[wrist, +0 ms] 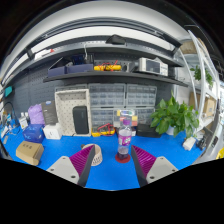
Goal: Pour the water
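A small bottle [123, 143] stands upright on the blue table [60, 150], just ahead of the gripper [114, 164] and between its fingers; the purple pads [143, 158] sit apart, touching nothing. Beside it lies a woven basket [89, 154]; farther off, a cardboard box [30, 152] and a leafy plant [175, 116].

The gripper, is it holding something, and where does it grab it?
Nothing. The gripper is open, and the bottle stands on the blue table beyond its fingers.
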`<state>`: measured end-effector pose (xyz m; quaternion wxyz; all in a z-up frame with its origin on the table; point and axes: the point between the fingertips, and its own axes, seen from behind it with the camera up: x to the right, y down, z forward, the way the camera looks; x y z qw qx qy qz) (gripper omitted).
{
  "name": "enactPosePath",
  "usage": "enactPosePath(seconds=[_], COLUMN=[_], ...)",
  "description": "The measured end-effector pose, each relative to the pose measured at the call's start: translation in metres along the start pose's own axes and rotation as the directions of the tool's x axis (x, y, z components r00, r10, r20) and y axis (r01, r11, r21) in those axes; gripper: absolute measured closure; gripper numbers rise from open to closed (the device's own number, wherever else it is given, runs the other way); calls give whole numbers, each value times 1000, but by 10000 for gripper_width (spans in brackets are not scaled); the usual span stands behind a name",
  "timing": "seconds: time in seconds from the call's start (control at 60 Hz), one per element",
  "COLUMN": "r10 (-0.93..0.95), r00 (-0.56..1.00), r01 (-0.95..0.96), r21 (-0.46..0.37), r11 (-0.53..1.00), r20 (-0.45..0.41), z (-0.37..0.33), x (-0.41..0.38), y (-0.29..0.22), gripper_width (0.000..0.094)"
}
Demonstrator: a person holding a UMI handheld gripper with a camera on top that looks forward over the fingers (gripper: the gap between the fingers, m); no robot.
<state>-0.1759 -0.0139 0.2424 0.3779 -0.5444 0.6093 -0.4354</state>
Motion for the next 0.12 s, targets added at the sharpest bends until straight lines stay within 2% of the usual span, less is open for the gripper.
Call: enactPosePath(seconds=[0.117], r10=[-1], r00=[1000], r01=[1], r21=[14], r11=[1000], r20=[5], z=[-10], x=[-1], y=[-4], gripper_width=[216])
